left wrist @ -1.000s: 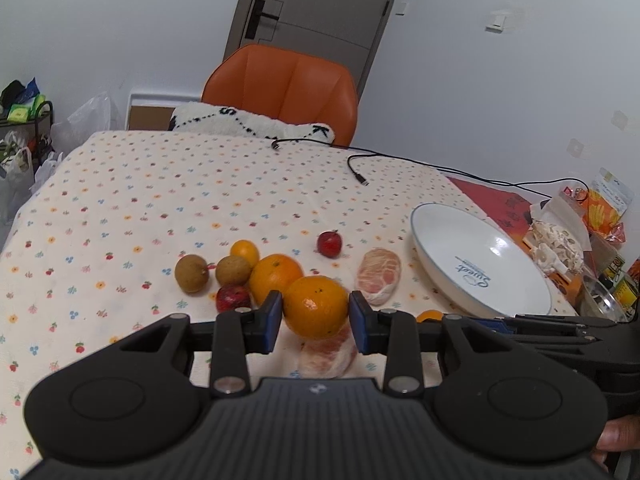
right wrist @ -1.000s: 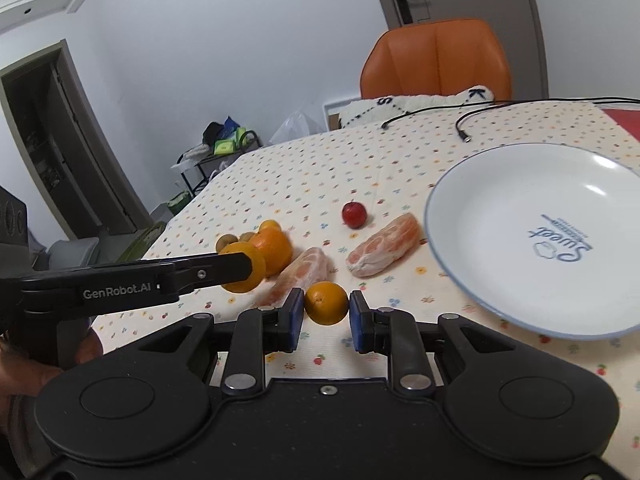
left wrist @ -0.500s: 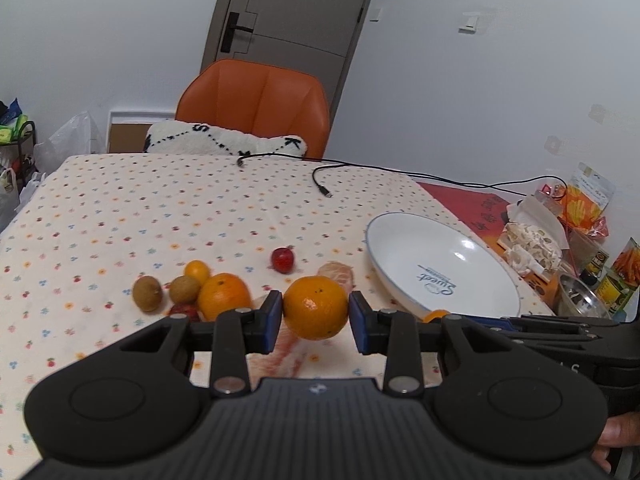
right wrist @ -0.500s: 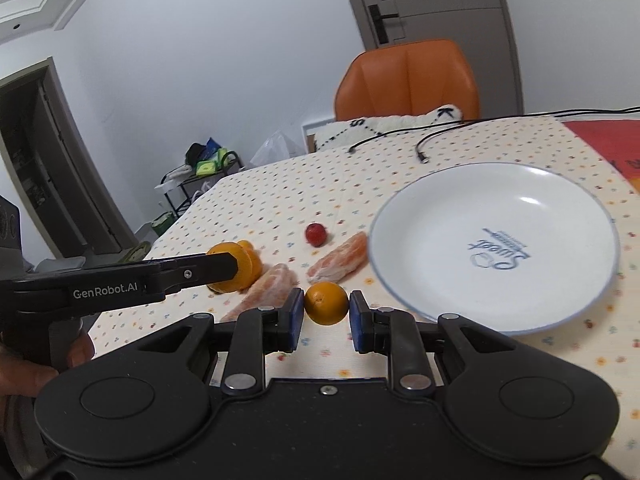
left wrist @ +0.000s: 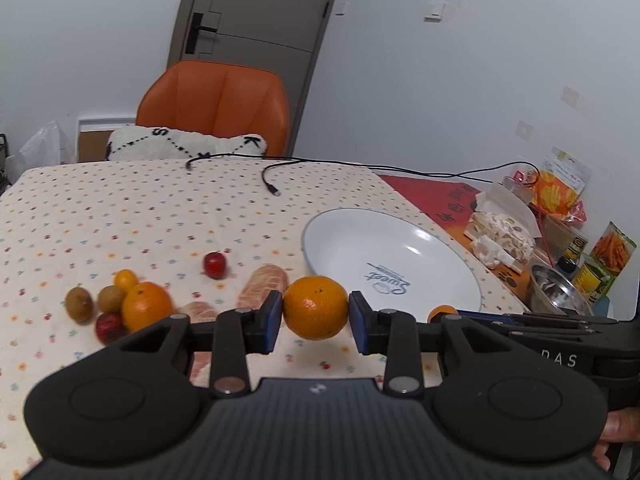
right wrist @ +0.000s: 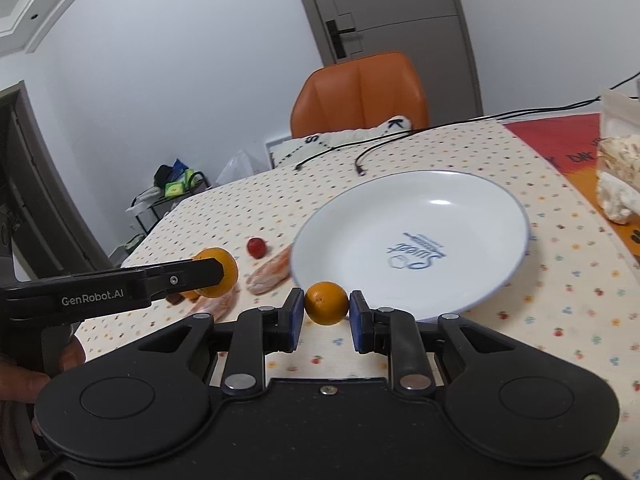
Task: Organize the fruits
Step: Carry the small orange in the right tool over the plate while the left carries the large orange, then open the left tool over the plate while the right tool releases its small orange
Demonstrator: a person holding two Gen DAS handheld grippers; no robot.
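Gripping orange (left wrist: 315, 307) | left claw (left wrist: 315, 316) | kiwis (left wrist: 79, 305) left-view only

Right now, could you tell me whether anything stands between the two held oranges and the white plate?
Nothing visible does. The left gripper holds a large orange and the right gripper a small orange, both just short of the white plate, whose near rim and bowl are bare.

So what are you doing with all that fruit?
A person holds a gripper in each hand. The left gripper clamps a big orange, and the right gripper clamps a smaller orange near the white plate, which has nothing on it. The other fruit sits on the tablecloth.
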